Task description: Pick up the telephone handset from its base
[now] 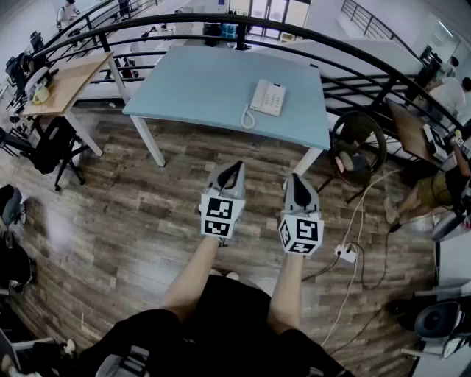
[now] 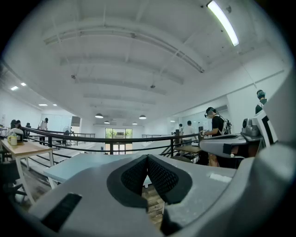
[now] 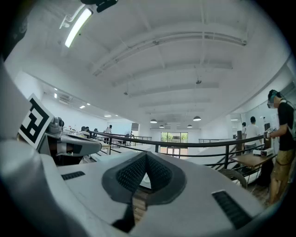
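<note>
A white telephone (image 1: pixel 267 97) with its handset (image 1: pixel 258 96) resting on the base sits near the front right of a pale blue table (image 1: pixel 199 85), a coiled cord hanging at its near left. Both grippers hover over the wooden floor, well short of the table. My left gripper (image 1: pixel 234 168) is shut with nothing in it; in the left gripper view its tips (image 2: pixel 147 157) meet. My right gripper (image 1: pixel 294 179) is also shut and empty, its tips (image 3: pixel 146 155) touching in the right gripper view. The phone is hidden behind the jaws in both gripper views.
A black curved railing (image 1: pixel 221 20) runs behind the table. A wooden desk (image 1: pixel 62 81) and black chairs (image 1: pixel 51 143) stand at left. A round chair (image 1: pixel 358 143), a power strip (image 1: pixel 346 254) with cables, and a seated person (image 1: pixel 441 184) are at right.
</note>
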{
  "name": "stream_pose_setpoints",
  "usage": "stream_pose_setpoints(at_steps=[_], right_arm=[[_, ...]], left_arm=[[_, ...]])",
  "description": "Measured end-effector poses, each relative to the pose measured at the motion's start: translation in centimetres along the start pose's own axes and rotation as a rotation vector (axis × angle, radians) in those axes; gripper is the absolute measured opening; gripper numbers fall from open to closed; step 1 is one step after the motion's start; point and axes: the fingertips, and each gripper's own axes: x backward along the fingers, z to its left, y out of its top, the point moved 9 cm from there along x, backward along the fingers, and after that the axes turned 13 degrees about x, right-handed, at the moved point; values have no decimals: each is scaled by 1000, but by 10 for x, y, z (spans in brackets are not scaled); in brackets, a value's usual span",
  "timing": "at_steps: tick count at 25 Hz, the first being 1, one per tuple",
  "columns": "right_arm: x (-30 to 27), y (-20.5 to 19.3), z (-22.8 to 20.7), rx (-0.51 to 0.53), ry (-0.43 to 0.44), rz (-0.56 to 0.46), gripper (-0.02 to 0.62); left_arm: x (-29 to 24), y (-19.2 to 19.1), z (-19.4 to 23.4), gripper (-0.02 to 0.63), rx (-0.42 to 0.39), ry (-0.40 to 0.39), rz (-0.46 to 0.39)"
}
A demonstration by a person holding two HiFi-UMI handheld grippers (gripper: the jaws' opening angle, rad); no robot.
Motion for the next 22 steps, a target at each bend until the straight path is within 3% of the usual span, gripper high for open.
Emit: stream_pose_setpoints(at_steps=[8, 19, 22], right_arm=[[-1, -17, -25, -134, 29, -70, -17], [-19, -27, -41, -172, 95, -82, -17], [-35, -33, -42, -182, 98, -81, -17]], left_arm=[[-14, -8, -16, 0, 26, 8, 7], [-37, 2, -10, 0, 54, 14, -18], [-53, 2, -3, 0, 24, 4, -5]])
